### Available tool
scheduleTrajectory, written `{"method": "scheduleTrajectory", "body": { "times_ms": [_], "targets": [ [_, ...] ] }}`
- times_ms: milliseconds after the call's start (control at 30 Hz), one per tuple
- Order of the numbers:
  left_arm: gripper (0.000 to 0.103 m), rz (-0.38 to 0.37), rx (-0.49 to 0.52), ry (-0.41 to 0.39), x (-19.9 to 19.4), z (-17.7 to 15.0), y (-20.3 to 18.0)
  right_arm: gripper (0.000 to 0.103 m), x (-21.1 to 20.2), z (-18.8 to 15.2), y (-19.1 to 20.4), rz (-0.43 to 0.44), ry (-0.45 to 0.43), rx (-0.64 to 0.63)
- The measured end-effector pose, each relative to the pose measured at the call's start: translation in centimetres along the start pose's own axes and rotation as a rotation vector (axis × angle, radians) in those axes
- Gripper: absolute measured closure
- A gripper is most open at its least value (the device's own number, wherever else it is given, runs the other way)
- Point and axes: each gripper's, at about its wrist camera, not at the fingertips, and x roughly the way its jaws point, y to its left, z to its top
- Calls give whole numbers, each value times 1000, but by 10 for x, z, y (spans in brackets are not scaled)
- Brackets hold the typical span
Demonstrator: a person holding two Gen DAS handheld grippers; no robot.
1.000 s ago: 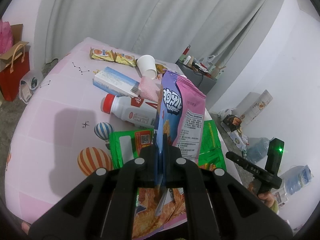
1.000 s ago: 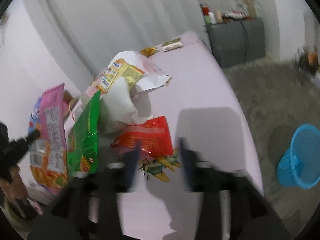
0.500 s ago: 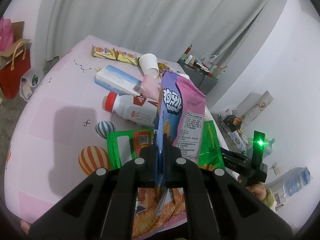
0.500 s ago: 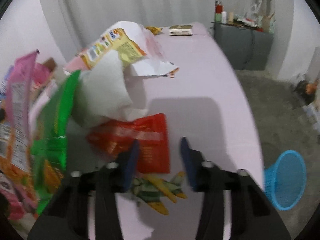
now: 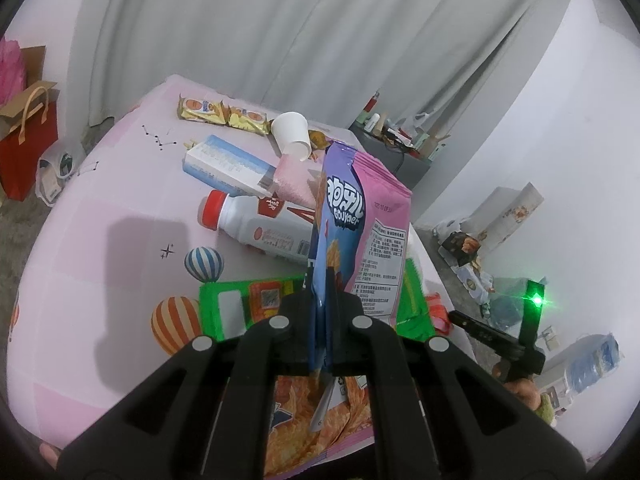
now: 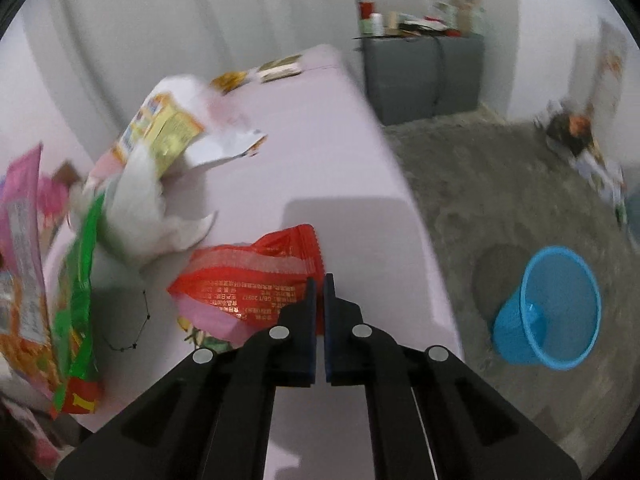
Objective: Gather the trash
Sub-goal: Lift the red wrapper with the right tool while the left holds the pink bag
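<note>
Clearly the right gripper [image 6: 319, 280] had just been closing and pinched the red wrapper [image 6: 256, 276] at its edge, a light, crinkly, slippery thing.

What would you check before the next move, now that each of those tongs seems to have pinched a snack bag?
1. Left gripper clamped on the pink snack bag: ok, the bag stands upright between its closed jaws.
2. Right gripper closed on the red wrapper: ok, its jaws have just been closing and pinch the wrapper's edge.
3. Grip firm enough to lift the red wrapper: cannot tell, only the edge is caught.
4. Blue bin upright and open on the carpet: ok.
5. All trash collected: not ok, the white bottle and paper cup lie on the bed.
</note>
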Motion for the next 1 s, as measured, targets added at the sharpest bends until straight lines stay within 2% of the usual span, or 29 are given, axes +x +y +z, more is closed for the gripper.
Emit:
{"method": "scheduleTrajectory", "body": {
  "times_ms": [167, 300, 433, 500, 533, 567, 633, 667, 833, 1000],
  "targets": [
    [102, -9, 13, -13, -4, 2, -5, 101, -34, 1, -28, 144, -97, 135],
    [102, -19, 23, -27, -5, 6, -10, 101, -62, 7, -38, 208, -170, 187],
    [102, -29, 38, -40, -8, 8, -15, 101, -70, 8, -31, 235, -187, 142],
    [102, -30, 42, -39, -8, 8, -17, 99, -67, 4, -16, 229, -168, 56],
    [102, -30, 42, -35, -7, 7, -17, 92, -63, 2, -9, 211, -155, 18],
    [102, -31, 41, -31, -7, 7, -17, 72, -60, 1, -2, 200, -137, -16],
    [102, -29, 39, -26, -6, 7, -16, 48, -54, -3, 12, 162, -129, -101],
    [102, -30, 37, -22, -5, 6, -15, 41, -50, -4, 22, 150, -129, -161],
    [102, -29, 37, -19, -5, 8, -14, 23, -13, -3, 60, 51, -55, -365],
    [102, -31, 38, -18, -6, 8, -14, 21, 25, -12, 83, -54, 21, -501]
  ]
}}
